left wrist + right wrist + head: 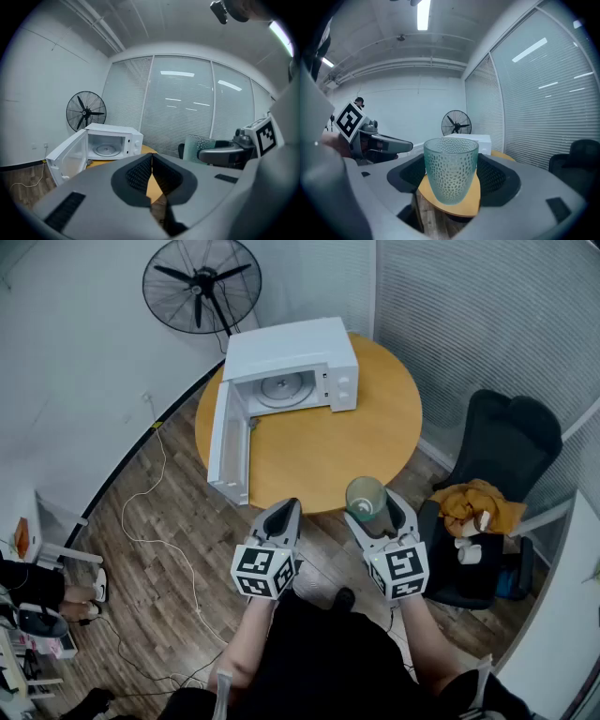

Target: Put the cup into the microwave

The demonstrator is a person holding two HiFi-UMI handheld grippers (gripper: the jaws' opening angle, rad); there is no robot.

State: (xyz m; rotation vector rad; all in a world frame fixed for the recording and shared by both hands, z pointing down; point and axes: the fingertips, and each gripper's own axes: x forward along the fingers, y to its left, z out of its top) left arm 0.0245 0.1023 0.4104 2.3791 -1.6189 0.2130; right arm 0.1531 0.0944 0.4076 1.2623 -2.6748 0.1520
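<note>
A pale green dimpled glass cup stands upright between the jaws of my right gripper, which is shut on it. It hangs over the near edge of the round wooden table. The white microwave sits at the table's far side. Its door hangs open to the left and the glass turntable shows inside. My left gripper floats beside the right one, shut with nothing between its pads. The cup also shows at the right of the left gripper view.
A black standing fan is behind the microwave by the wall. A black office chair with an orange cloth stands to the right of the table. A white cable trails over the wooden floor at the left.
</note>
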